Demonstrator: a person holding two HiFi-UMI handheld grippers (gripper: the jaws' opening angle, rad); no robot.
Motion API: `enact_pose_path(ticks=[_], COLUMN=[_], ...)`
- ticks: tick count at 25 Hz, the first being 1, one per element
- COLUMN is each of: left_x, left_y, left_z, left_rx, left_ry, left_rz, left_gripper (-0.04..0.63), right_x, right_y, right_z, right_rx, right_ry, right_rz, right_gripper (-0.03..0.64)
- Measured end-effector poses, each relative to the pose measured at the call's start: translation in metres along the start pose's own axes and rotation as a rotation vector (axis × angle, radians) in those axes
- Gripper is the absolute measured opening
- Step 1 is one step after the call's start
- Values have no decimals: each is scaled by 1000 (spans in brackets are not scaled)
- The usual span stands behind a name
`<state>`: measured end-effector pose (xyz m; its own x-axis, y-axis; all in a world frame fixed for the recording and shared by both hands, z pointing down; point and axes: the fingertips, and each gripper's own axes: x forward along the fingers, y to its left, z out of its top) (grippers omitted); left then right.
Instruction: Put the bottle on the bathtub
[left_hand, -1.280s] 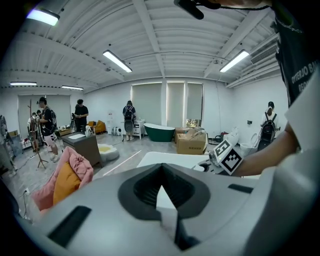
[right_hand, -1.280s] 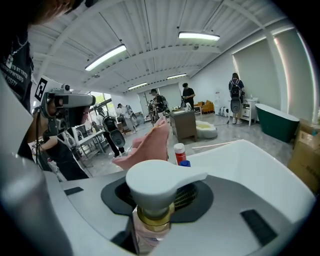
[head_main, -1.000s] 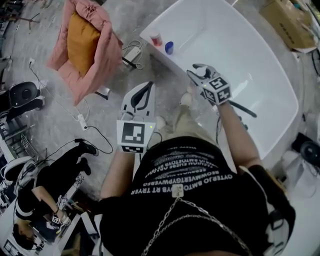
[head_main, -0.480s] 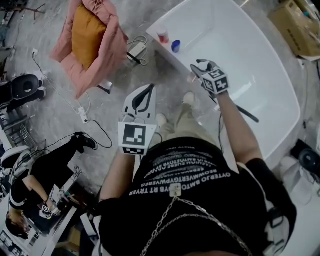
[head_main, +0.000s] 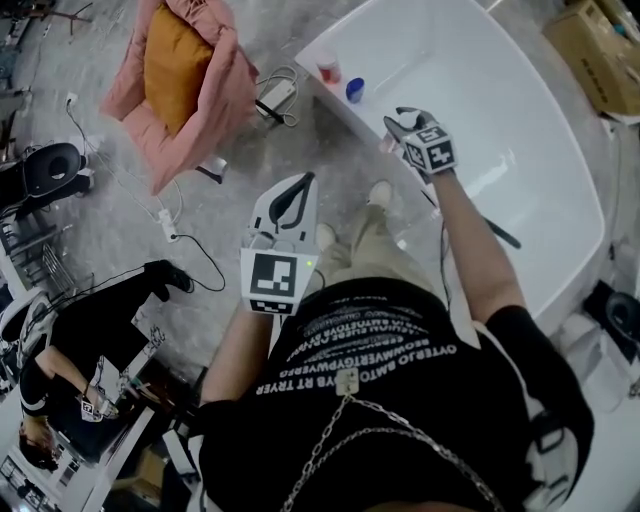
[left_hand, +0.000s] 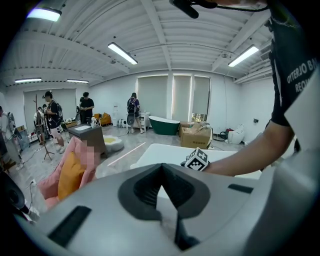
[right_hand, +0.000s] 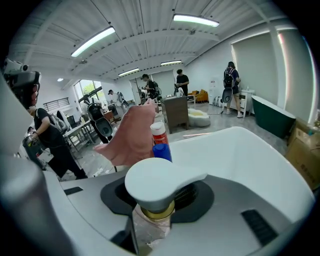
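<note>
Pretty sure this is a big open studio or test hall, not a real bathroom. The white bathtub (head_main: 520, 150) at 1 o'clock just sits on bare concrete floor (head_main: 300, 140), pink armchair (head_main: 185, 80) at 11, loose cables (head_main: 163, 218) at 9. Ribbed ceiling with strip lights (left_hand: 122, 53), a green tub (left_hand: 165, 125) and cardboard boxes (left_hand: 195, 136) far off, people (left_hand: 86, 107) standing around.

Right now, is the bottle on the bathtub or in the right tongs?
Held: the right tongs grip the bottle below its white pump head, over the bathtub.
</note>
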<state>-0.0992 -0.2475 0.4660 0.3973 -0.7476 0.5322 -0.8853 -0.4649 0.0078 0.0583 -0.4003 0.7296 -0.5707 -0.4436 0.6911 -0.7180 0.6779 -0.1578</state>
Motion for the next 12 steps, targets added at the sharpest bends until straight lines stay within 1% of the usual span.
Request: enact_pose_path(ticks=[5,12], left_x=[8,21], left_y=[-4,-9], left_z=[7,18], left_rx=[6,23], left_ry=[-5,-13], left_rz=[-8,-14], left_gripper=[-3,-3], right_x=[13,30], right_y=[-13,-22], right_z=[-2,2], right_rx=[-2,4], right_ry=[-32,-54], right_rz=[-44,-41], right_gripper=[141,141])
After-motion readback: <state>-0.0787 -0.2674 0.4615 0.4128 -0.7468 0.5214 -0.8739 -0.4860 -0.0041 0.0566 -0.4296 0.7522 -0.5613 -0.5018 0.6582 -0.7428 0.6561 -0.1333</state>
